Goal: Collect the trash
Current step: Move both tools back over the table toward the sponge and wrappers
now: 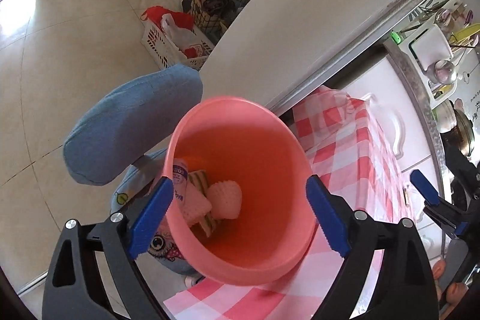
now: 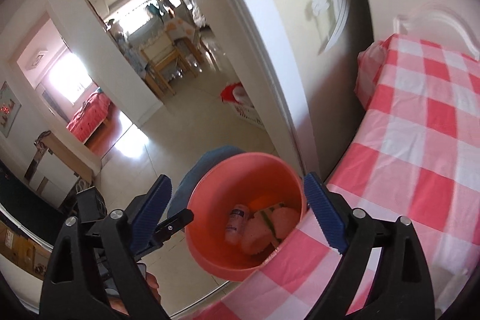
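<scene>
Looking down the left wrist view, the left gripper (image 1: 240, 212) tilts downward with its blue fingers (image 1: 151, 218) spread wide on either side of the pink bin (image 1: 240, 254), pads clear of its wall. The bin's mouth faces up toward the camera; inside lie a small bottle (image 1: 180, 179), white foam wraps (image 1: 225, 200) and a striped scrap. It stands beside the checked tablecloth (image 1: 345, 158) edge, with a blue cushion (image 1: 129, 125) on its other side.

In the right wrist view, the right gripper (image 2: 240, 215) also stands wide open above the bin's rim, holding nothing, with tiled floor (image 2: 168, 140) open beyond.
</scene>
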Demonstrator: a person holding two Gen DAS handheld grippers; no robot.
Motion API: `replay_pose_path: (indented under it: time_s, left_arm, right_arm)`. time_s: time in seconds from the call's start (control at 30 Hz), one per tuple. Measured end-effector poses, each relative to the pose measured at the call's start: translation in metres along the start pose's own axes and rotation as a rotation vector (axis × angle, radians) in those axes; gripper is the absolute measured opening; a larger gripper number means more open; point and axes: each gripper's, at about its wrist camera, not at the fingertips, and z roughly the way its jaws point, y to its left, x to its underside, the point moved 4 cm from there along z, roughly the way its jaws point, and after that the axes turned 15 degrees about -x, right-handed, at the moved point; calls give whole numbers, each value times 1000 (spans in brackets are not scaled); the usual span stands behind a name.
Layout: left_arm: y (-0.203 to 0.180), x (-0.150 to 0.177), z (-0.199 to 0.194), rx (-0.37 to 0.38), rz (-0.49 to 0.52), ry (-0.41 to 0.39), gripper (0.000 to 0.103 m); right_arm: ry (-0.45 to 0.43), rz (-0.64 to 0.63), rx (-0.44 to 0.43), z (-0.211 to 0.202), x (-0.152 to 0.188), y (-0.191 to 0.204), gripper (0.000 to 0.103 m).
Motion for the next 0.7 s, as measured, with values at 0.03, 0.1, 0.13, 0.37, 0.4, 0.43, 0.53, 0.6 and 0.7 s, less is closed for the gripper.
replay_pose_path:
  time_s: [0.03, 0.1, 0.13, 0.37, 0.4, 0.43, 0.53, 0.6, 0.7]
  left_arm:
    - [0, 1, -3, 0, -2, -1, 90]
    - [-1, 3, -8, 3, -2, -4, 91]
    - [-2, 5, -10, 1, 1, -5, 91]
    - [-18, 14, -18, -5, 21, 15, 91]
    - [-22, 15, -21, -2, 27, 13, 91]
    - [-25, 16, -23, 1, 32, 11, 91]
    - [-43, 20, -33, 14, 66, 2, 91]
    - [-55, 23, -40, 22, 90, -3, 91]
    - [-71, 28, -48, 36, 124, -4, 91]
  right_arm:
    - [-11, -10, 12, -8, 1, 2, 94]
    - [-25, -27, 27, -18, 2, 3, 94]
    - [-29, -35, 30, -20, 0, 1, 94]
    - [-91, -98, 91, -63, 12, 0, 94]
    - [-102, -101, 95, -69, 14, -1, 94]
    - [-118, -102, 98, -77, 17, -4, 94]
    - [-149, -98, 111, -94, 23, -12, 94]
    - [-171, -93, 115, -103, 27, -17, 94]
    - [-202, -66, 112, -120, 33, -30, 94]
